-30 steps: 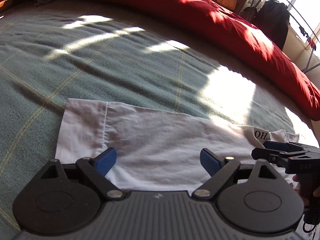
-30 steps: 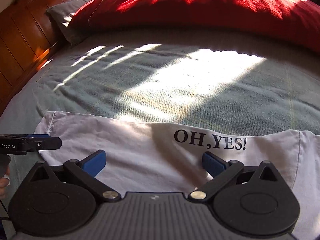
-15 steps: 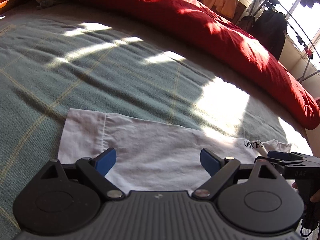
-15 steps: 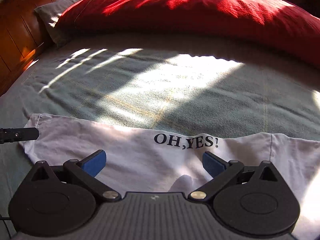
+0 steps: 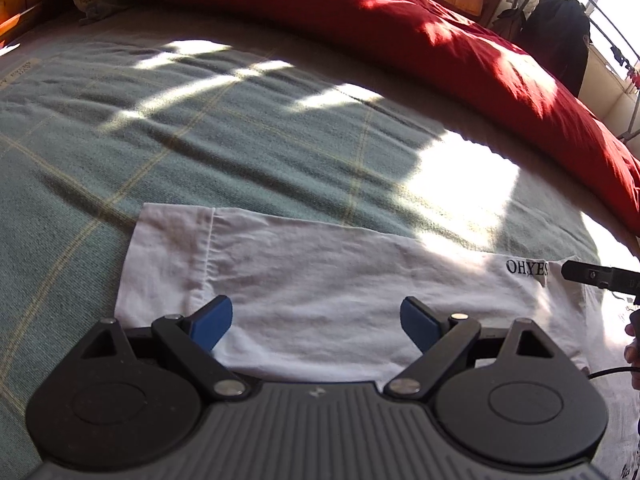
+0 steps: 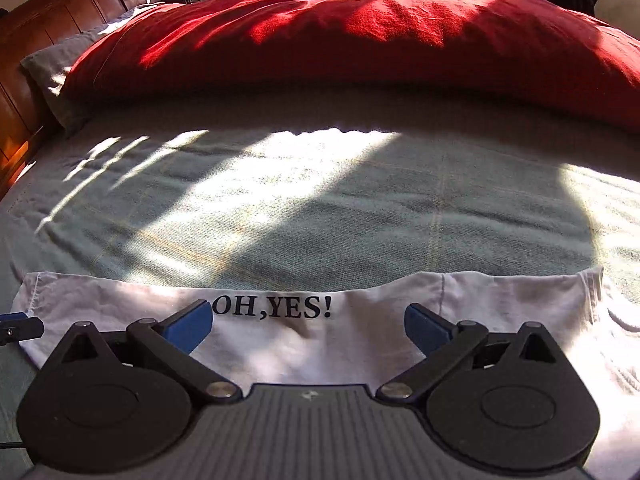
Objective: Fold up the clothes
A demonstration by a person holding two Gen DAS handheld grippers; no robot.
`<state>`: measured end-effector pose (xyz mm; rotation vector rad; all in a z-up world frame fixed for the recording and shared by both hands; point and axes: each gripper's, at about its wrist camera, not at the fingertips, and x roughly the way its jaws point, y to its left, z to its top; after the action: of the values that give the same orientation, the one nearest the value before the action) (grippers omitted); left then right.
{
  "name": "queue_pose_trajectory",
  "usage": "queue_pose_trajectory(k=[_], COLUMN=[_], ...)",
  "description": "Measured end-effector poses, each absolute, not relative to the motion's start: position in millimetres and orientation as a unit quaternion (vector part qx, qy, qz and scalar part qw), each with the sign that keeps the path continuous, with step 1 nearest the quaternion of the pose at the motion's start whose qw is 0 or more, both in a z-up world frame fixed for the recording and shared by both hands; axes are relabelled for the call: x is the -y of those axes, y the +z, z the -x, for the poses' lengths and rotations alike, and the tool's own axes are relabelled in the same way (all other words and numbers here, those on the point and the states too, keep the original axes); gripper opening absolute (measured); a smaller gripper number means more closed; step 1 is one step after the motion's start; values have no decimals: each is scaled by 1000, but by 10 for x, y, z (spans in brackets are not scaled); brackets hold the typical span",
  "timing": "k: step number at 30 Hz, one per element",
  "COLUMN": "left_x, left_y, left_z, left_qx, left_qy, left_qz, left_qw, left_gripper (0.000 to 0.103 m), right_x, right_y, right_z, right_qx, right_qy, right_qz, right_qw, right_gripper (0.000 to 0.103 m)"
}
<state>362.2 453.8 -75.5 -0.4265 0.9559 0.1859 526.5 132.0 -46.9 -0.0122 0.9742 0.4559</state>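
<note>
White shirt (image 5: 328, 280) lies half-folded on the bed (image 5: 240, 140); both tools, left (image 5: 316, 320) and right (image 6: 308, 326), hover over it unclenched, likely ready to pinch its near edge next

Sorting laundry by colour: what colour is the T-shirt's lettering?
Black lettering on the white T-shirt; clearest in the right wrist view.

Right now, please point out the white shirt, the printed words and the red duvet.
shirt (image 5: 340, 280), left wrist view, on the flat cloth between the fingers.
printed words (image 6: 272, 309), right wrist view, on the middle of "OH,YES!".
red duvet (image 6: 360, 36), right wrist view, on its sunlit top.
</note>
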Motion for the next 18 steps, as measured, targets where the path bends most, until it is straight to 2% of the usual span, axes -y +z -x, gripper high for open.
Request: queue_pose_trajectory(k=[3, 6, 11, 18], left_x=[-4511, -4472, -4335, -3773], left_y=[-779, -767, -579, -278], left_z=[-3643, -3664, -3669, -3824], left_qx=[-463, -469, -470, -461], left_qy=[92, 94, 95, 36], left_qz=[195, 180, 159, 123], left_qw=[860, 860, 863, 878], left_gripper=[91, 91, 91, 91], right_x=[-1305, -1380, -1137, -112], right_y=[-751, -755, -435, -224], right_z=[-5473, -5578, -5478, -5111], right_qx=[-497, -484, -475, -480], right_qy=[220, 231, 242, 169], right_qz=[-1, 22, -1, 18], right_qw=[840, 844, 846, 860], right_gripper=[103, 103, 103, 103])
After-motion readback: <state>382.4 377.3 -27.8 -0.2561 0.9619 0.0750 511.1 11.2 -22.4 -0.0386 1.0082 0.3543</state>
